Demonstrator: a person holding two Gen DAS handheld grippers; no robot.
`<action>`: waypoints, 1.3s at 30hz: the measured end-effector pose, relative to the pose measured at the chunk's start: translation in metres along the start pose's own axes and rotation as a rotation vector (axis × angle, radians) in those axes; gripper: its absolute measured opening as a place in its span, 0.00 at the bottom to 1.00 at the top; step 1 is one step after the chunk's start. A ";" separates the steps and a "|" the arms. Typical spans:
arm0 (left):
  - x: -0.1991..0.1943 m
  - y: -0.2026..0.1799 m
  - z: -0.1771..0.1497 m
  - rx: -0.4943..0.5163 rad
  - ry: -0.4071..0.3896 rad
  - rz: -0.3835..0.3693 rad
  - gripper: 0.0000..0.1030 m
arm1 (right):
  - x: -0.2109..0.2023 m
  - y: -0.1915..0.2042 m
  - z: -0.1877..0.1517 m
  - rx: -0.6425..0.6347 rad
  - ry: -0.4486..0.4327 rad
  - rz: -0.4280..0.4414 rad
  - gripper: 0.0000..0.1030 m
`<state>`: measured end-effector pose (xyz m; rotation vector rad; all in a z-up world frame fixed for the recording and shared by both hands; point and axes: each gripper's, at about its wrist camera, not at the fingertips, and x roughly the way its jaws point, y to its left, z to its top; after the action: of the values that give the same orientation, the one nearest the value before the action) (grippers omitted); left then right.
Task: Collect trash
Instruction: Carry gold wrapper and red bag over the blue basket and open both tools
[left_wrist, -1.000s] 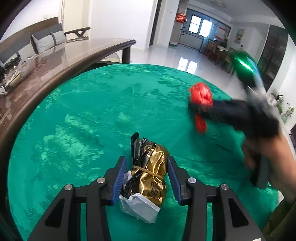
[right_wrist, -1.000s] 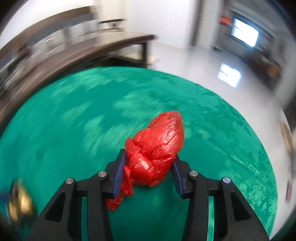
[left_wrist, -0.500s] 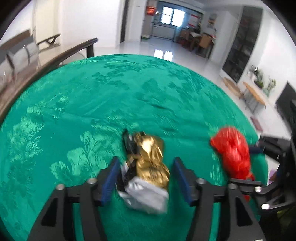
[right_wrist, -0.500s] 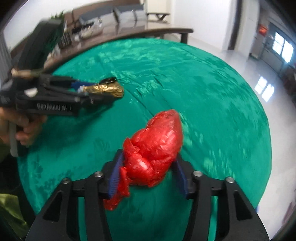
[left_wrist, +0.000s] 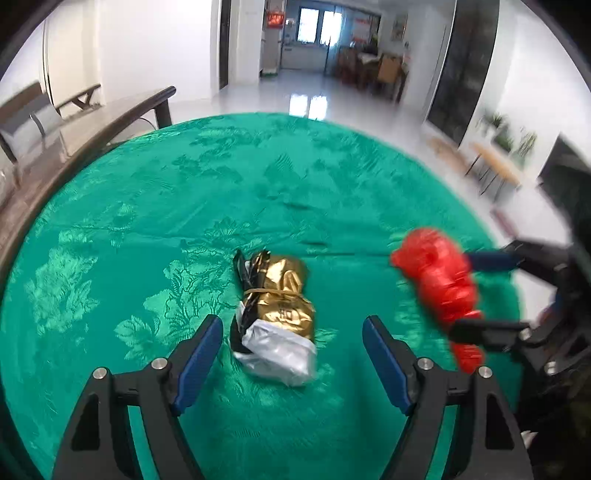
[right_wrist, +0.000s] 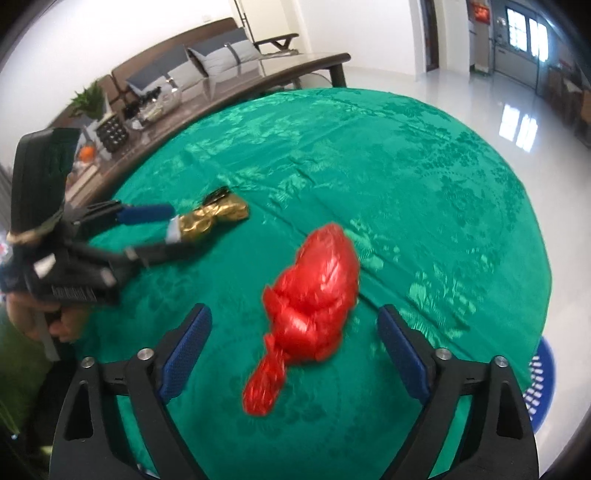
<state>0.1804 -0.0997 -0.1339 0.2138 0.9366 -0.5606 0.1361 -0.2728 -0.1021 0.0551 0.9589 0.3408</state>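
On the green tablecloth, the left gripper has its jaws opening, the blue pads spread clear of the gold foil packet, which lies on the cloth between them with its white end nearest the camera. To the right, the right gripper is likewise opening, its fingers wide apart and off the red plastic bag lying between them, knotted tail pointing near. A blue basket shows past the table's right edge.
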 end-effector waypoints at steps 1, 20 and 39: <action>0.006 -0.001 0.000 0.001 0.013 0.019 0.77 | 0.003 0.001 0.001 -0.001 0.004 -0.024 0.81; -0.013 -0.104 -0.004 0.029 -0.034 -0.113 0.38 | -0.060 -0.029 -0.060 0.156 -0.094 -0.042 0.40; 0.069 -0.333 0.057 0.197 0.063 -0.294 0.38 | -0.155 -0.236 -0.127 0.400 -0.091 -0.303 0.40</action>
<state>0.0718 -0.4274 -0.1347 0.2740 0.9808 -0.9233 0.0136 -0.5573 -0.0984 0.2846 0.9176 -0.1347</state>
